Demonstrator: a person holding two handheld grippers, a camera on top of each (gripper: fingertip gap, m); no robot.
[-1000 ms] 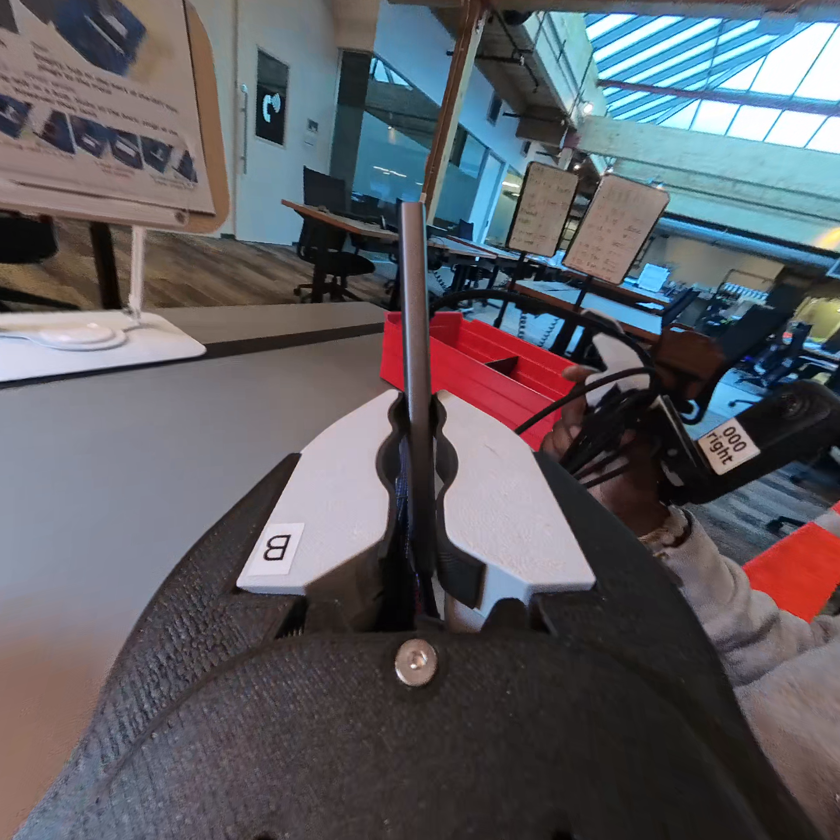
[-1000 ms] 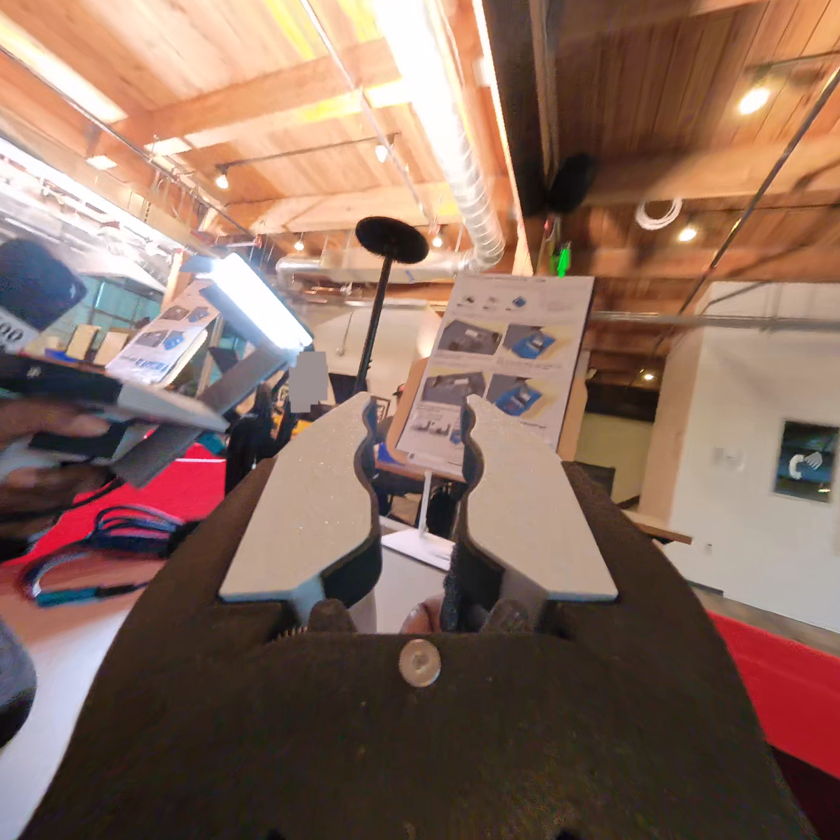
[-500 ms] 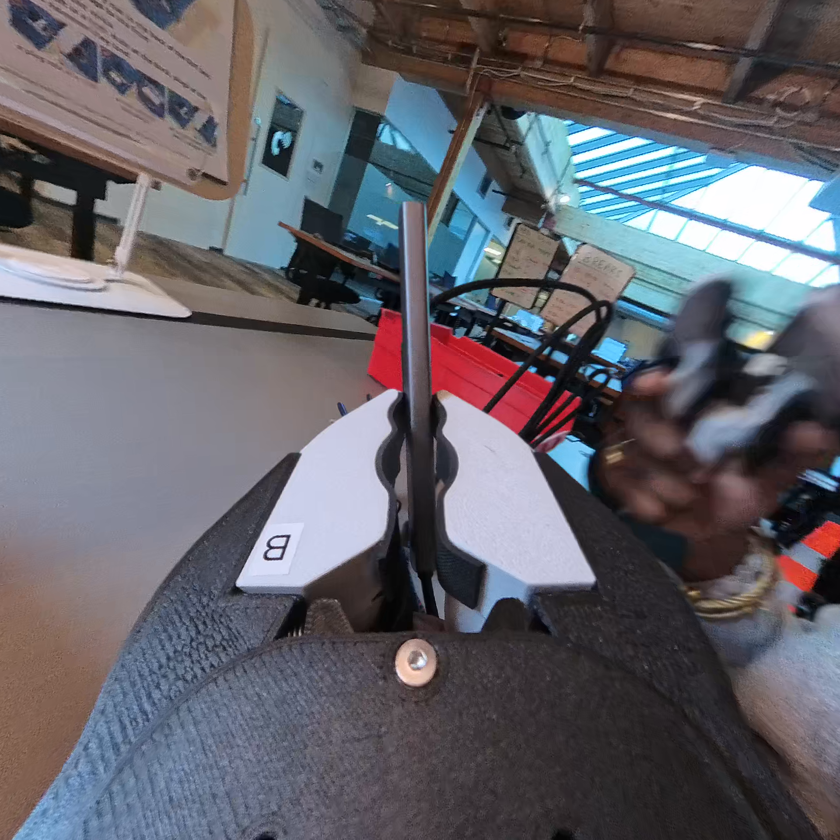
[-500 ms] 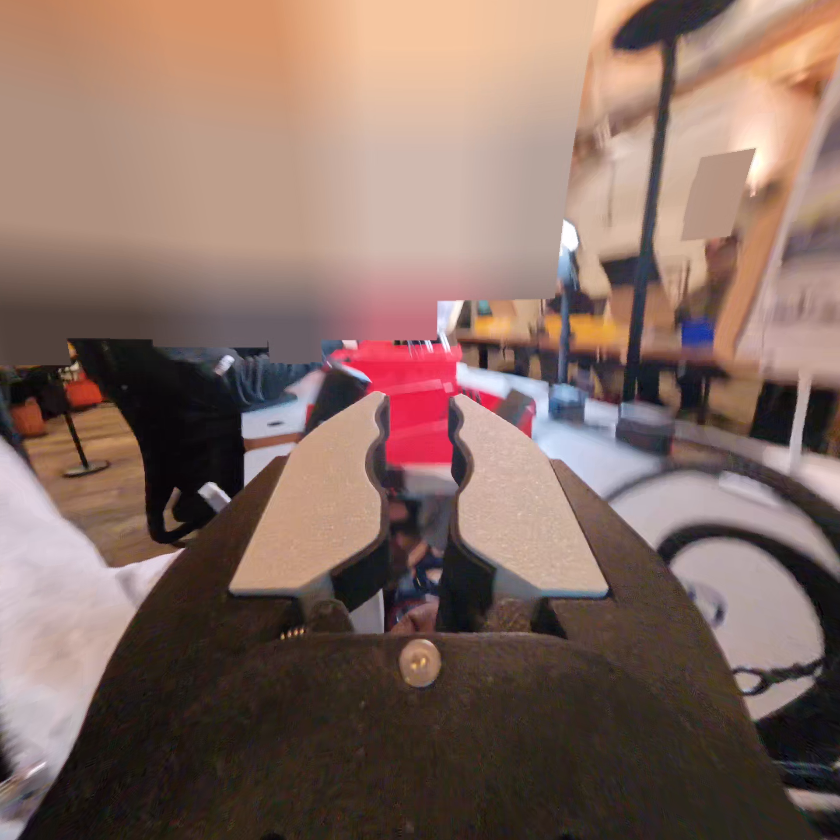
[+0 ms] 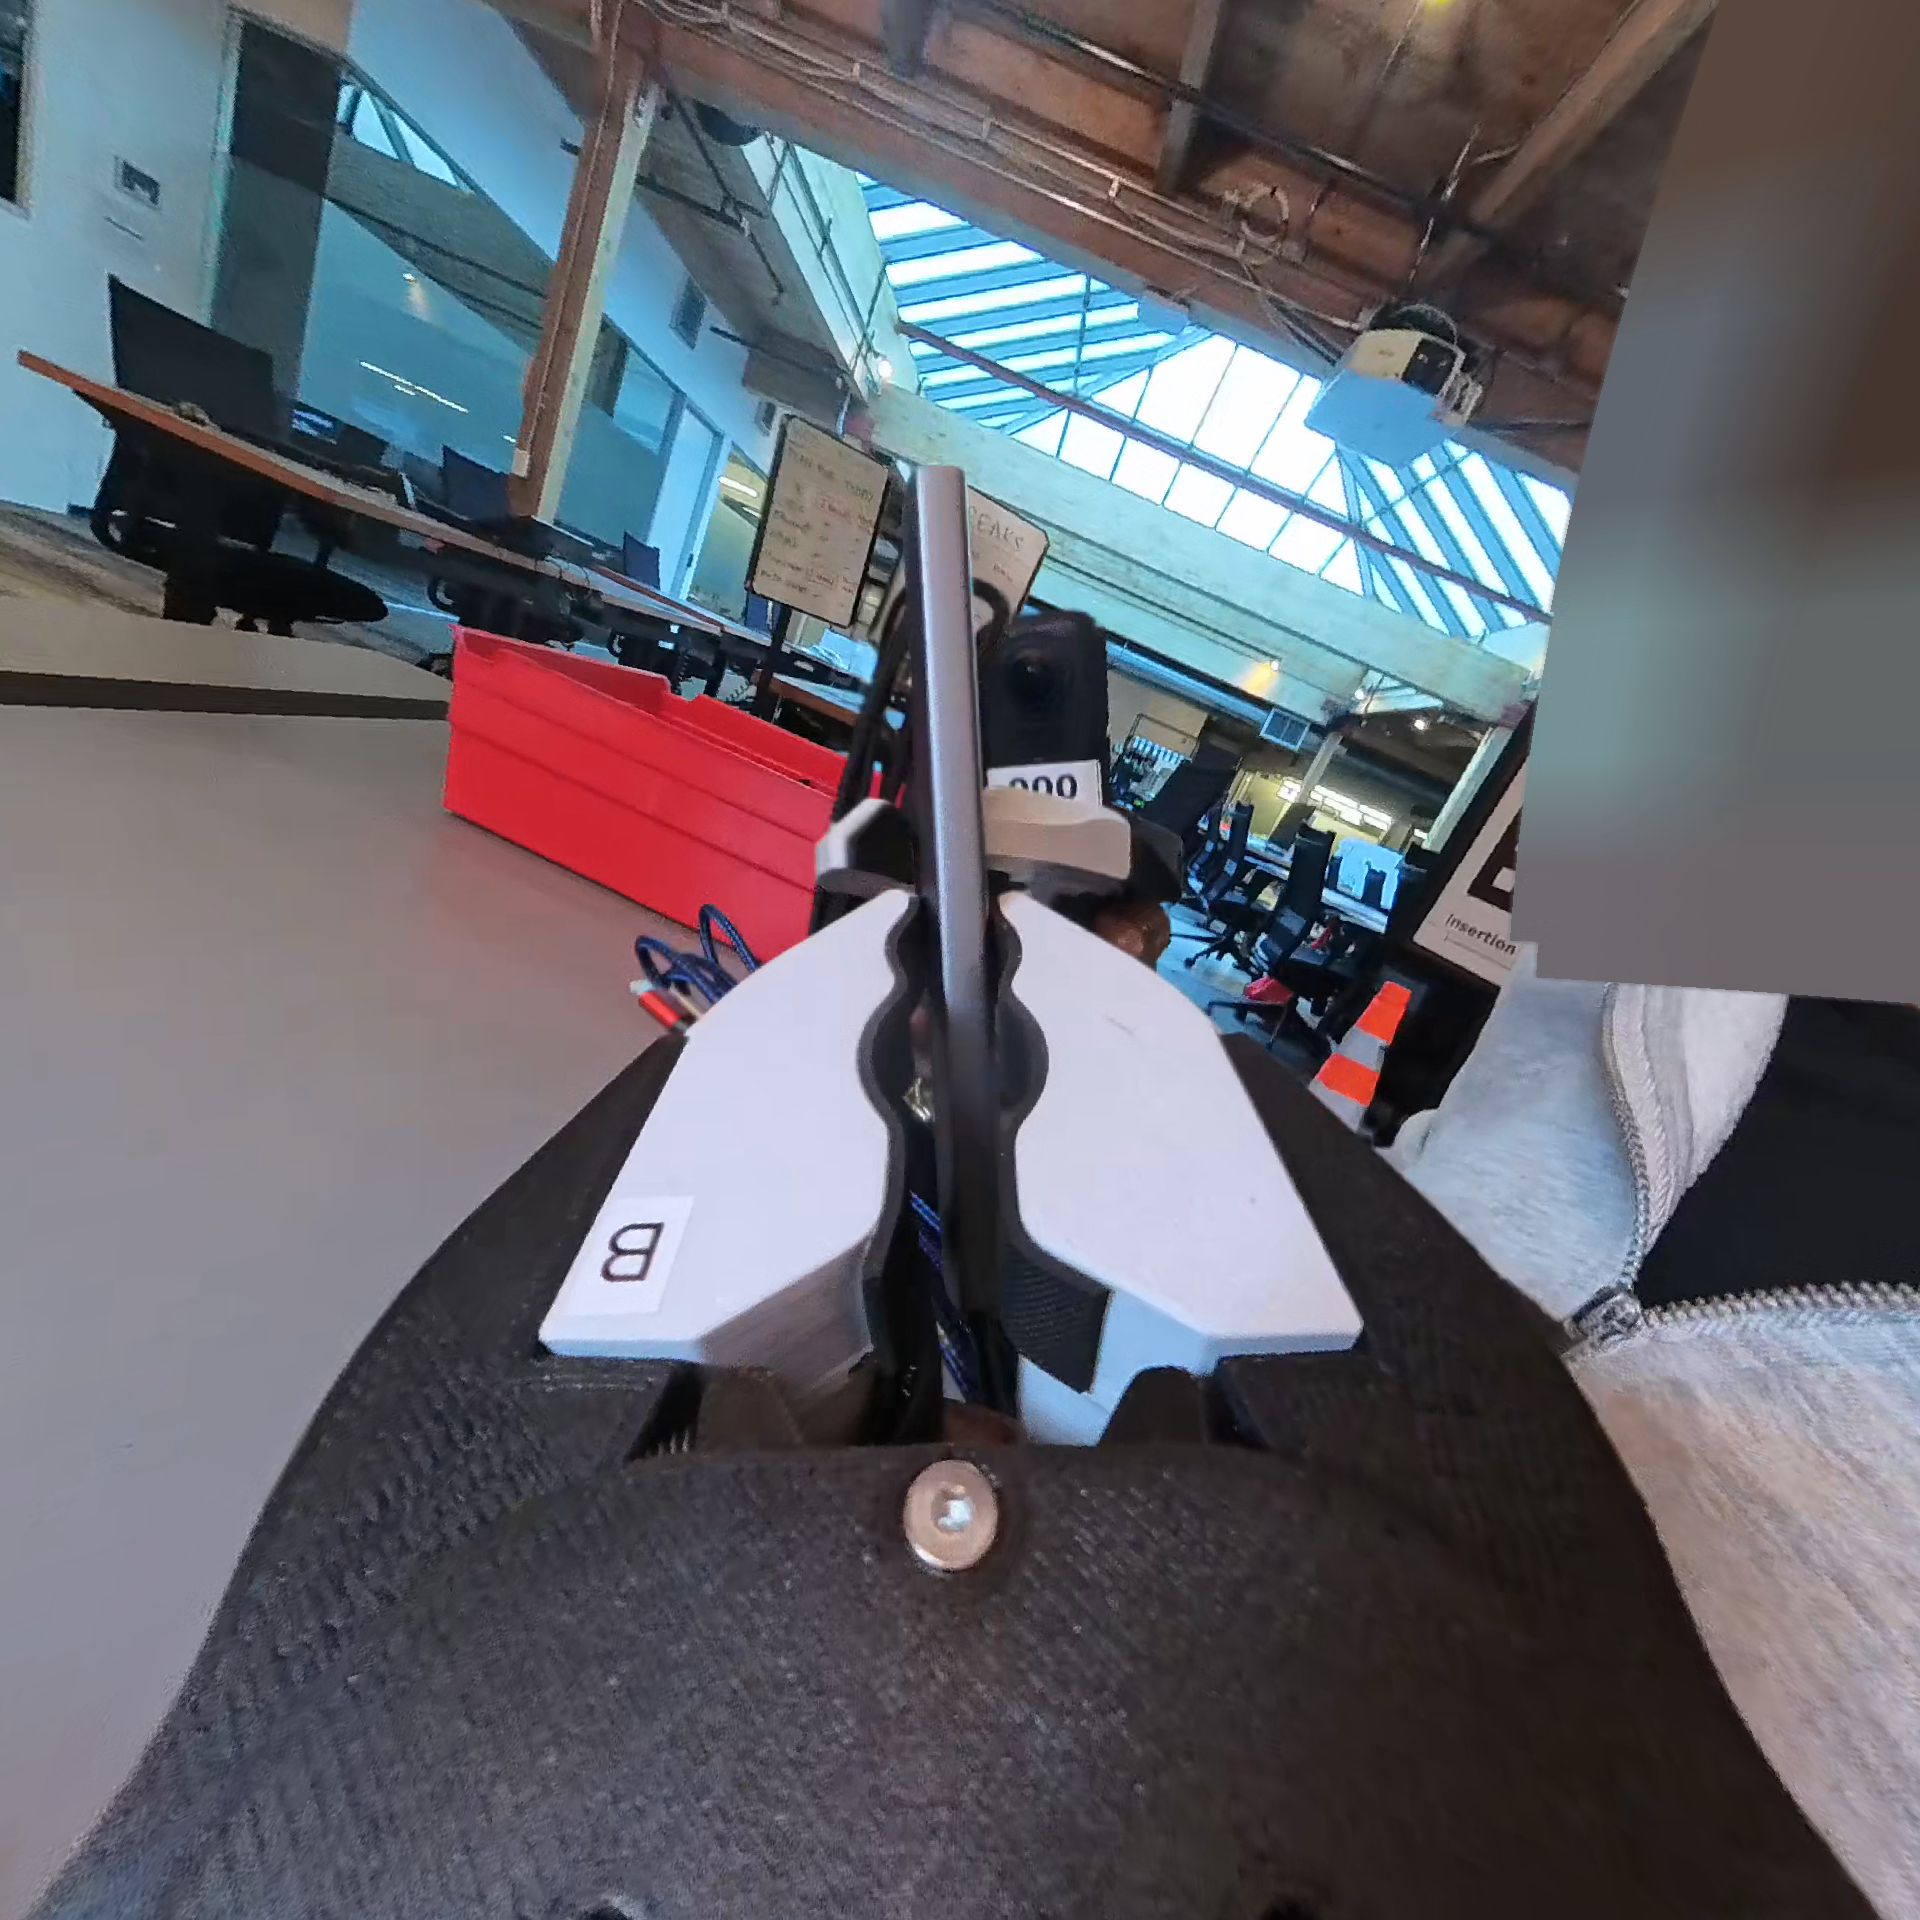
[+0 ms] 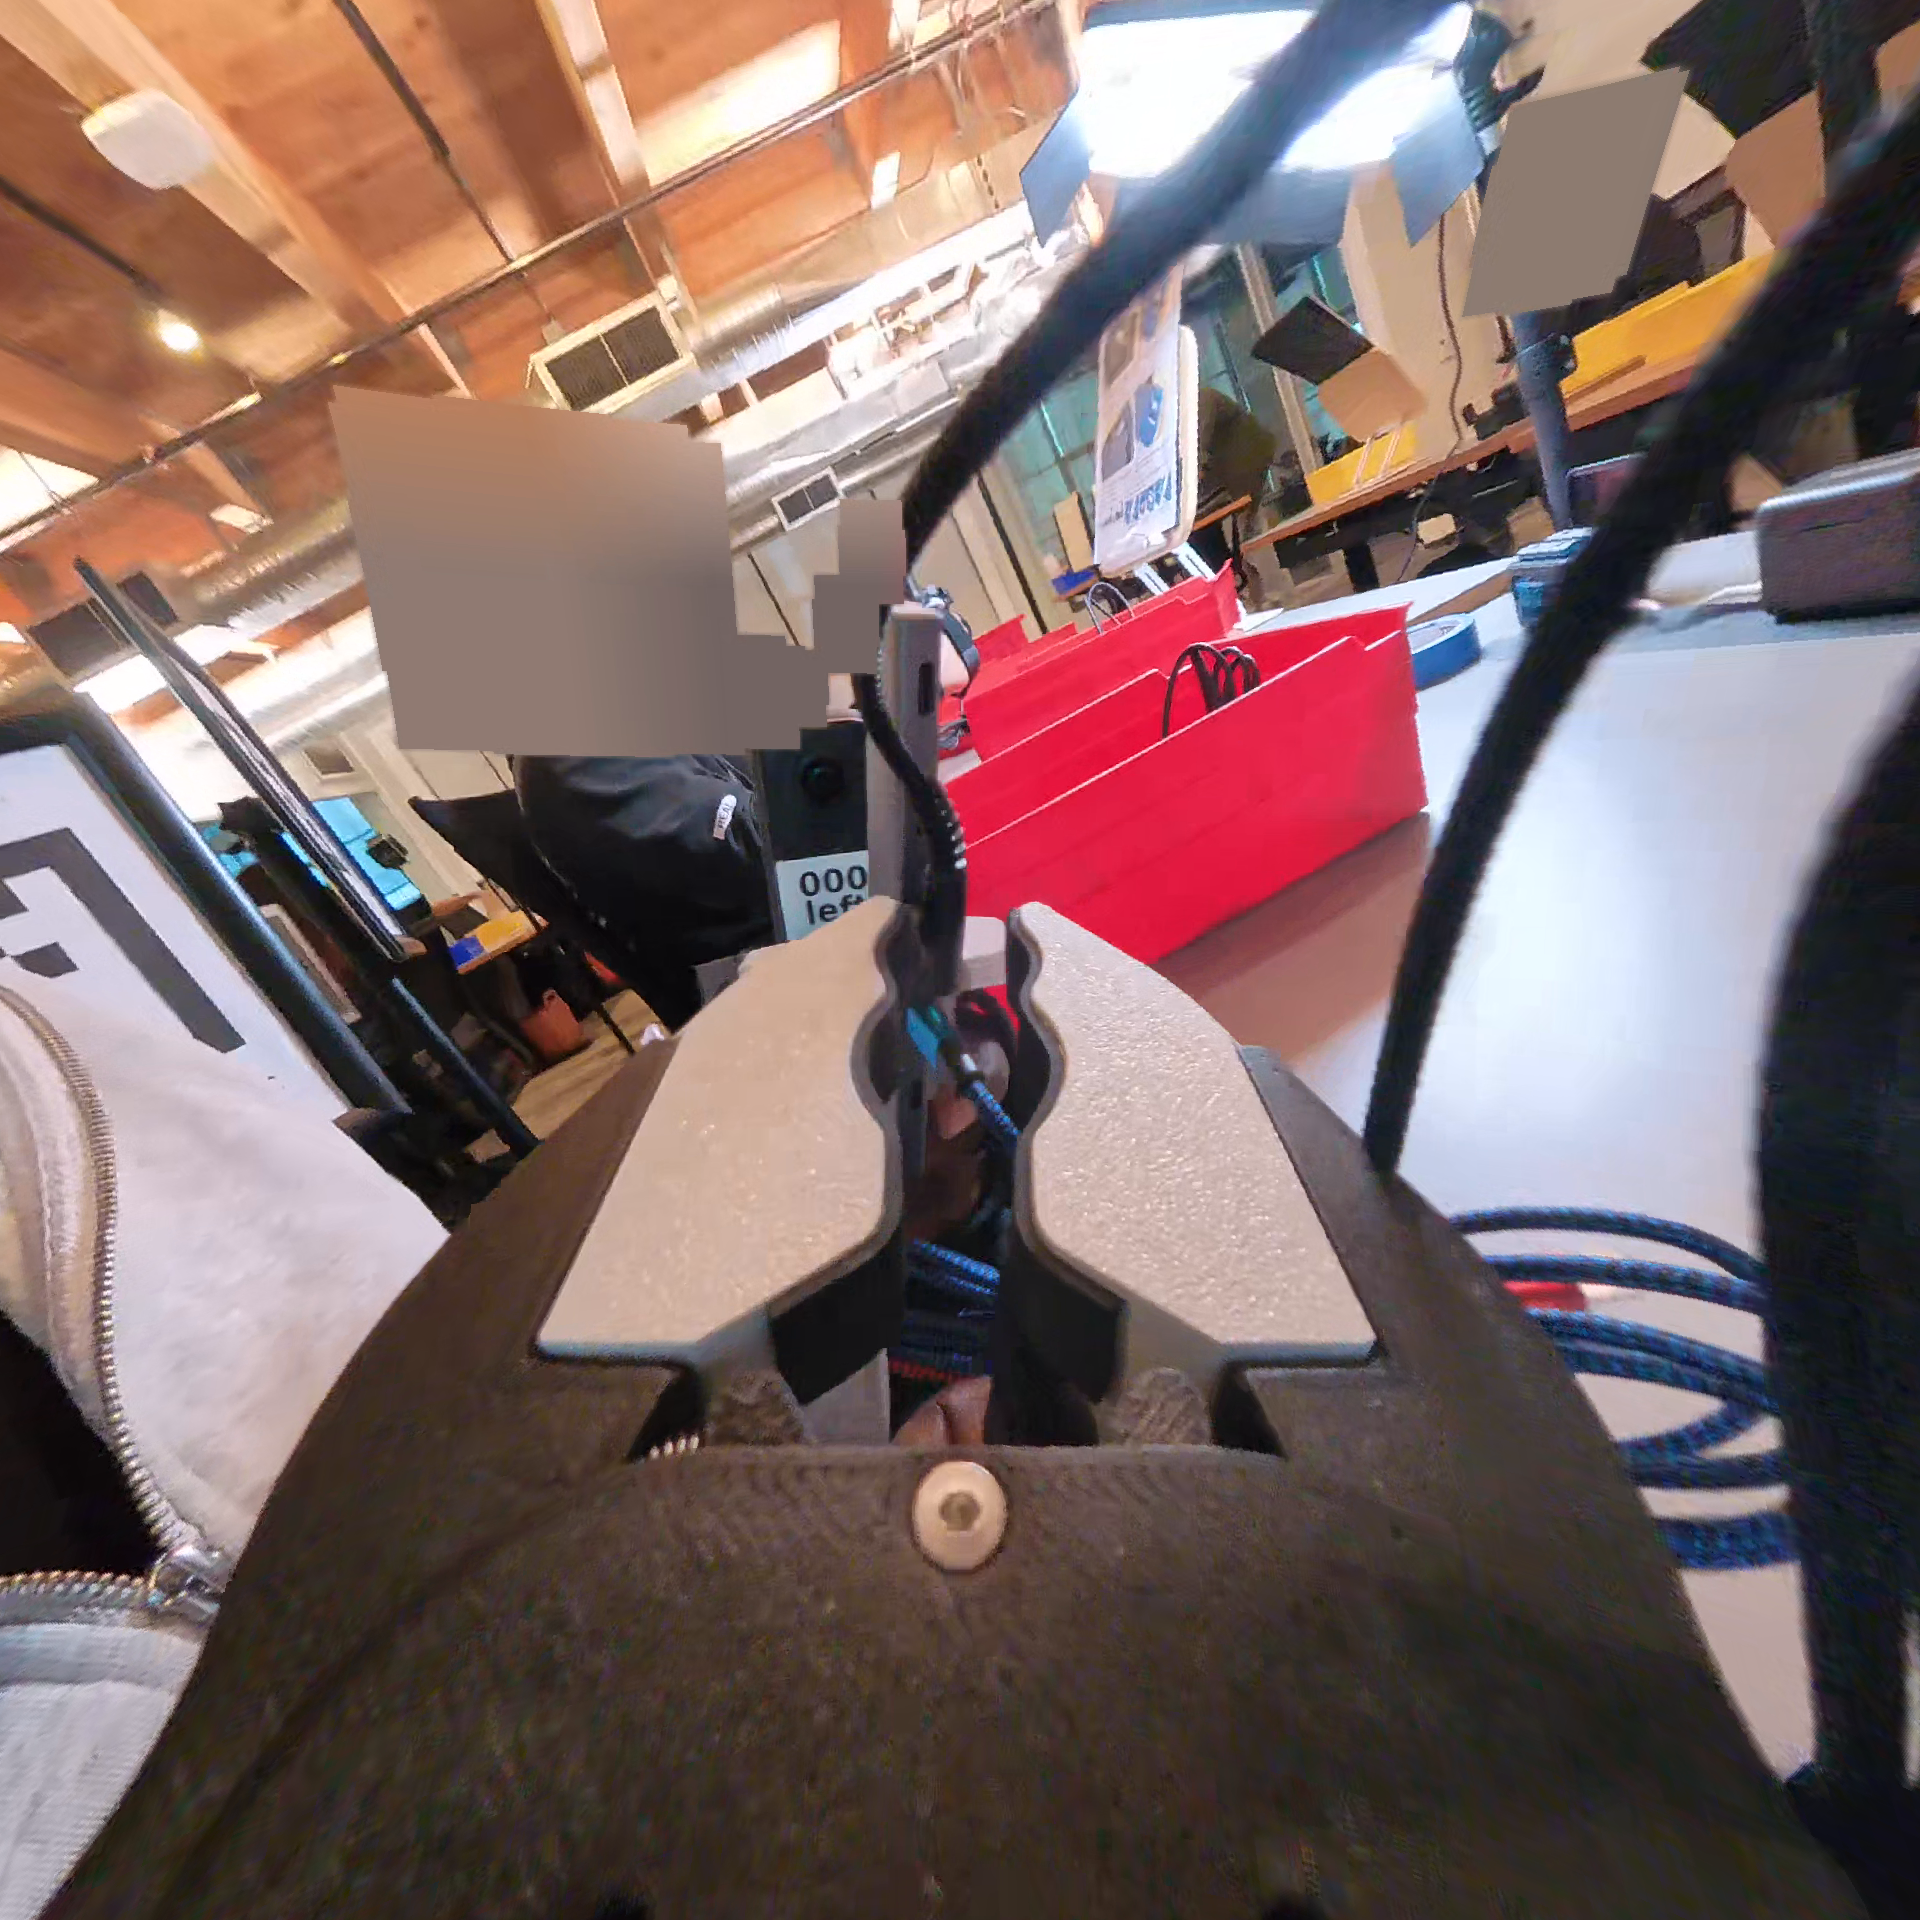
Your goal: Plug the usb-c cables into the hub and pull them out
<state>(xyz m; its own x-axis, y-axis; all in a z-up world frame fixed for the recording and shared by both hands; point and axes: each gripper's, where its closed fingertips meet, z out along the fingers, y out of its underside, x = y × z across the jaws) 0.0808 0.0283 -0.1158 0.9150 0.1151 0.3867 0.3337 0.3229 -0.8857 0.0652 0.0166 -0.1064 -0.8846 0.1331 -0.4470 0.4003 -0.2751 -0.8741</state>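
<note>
My left gripper (image 5: 951,904) is shut on a thin dark grey hub (image 5: 940,675), which stands upright and edge-on between its fingers. The hub also shows in the right wrist view (image 6: 912,717), with the left gripper (image 6: 821,894) behind it. My right gripper (image 6: 951,925) faces the hub's edge with its jaws apart. A teal plug (image 6: 923,1034) on a blue braided cable (image 6: 982,1107) sits between its fingers, against the hub. A black cable (image 6: 920,790) runs down the hub. In the left wrist view the right gripper (image 5: 1039,821) straddles the hub from the far side.
Red bins (image 5: 623,779) (image 6: 1195,790) stand on the grey table (image 5: 260,987). Coiled blue braided cables (image 6: 1621,1351) (image 5: 686,966) lie on the table. A thick black cable (image 6: 1455,831) loops close to the right camera. A person's grey sweatshirt (image 5: 1714,1455) is at the side. Both grippers' tips are close together, under 4 cm apart.
The right gripper has swung down from pointing at the ceiling and now faces the hub. The left gripper has turned rightward with the hub still in it.
</note>
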